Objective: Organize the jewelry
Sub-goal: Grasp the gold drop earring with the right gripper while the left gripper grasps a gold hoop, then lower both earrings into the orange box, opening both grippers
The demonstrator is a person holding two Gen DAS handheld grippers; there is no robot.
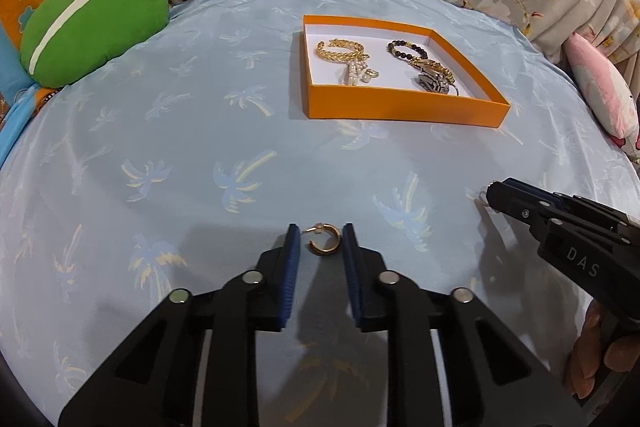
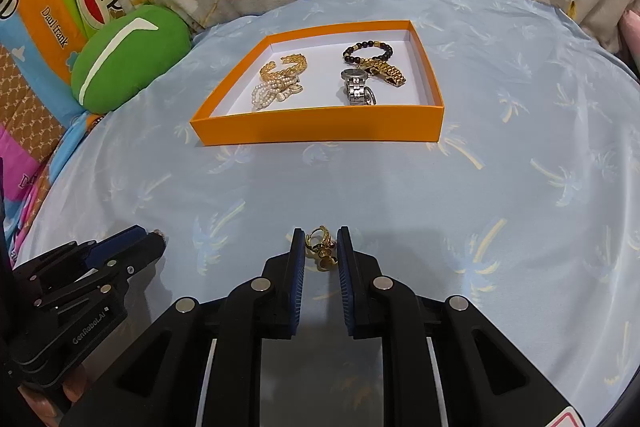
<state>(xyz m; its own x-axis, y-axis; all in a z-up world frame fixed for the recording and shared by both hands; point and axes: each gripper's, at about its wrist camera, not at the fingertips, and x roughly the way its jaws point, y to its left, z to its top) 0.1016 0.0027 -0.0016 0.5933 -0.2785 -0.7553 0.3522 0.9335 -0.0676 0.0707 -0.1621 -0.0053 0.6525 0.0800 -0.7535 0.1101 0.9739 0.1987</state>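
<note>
Blue-padded fingers of the left gripper are sitting narrow around a small gold hoop earring, pads right up against its sides as far as I can tell, so I'm reading that as a pinch on the hoop. Over on the other camera the right gripper is doing the same thing, fingers narrowed onto a fancier gold earring with little dangly bits, and that one's looking squeezed between the pads too. Both earrings are lying down on the light blue palm-print bedspread, near the front, well apart from the orange box sitting further back. Inside the box a gold chain bracelet and a pearl piece are bunching up on the left, while a dark bead bracelet, a gold watch and a silver watch are crowding the right. Past all that a green cushion is leaning on the floral fabric. What I'm worrying about: these things are tiny and slick, so either one could be twisting or popping out sideways on the lift, especially the open hoop, which is only getting caught by its edges. Also the soft fabric could be getting pinched along with the metal and dragging up.
</note>
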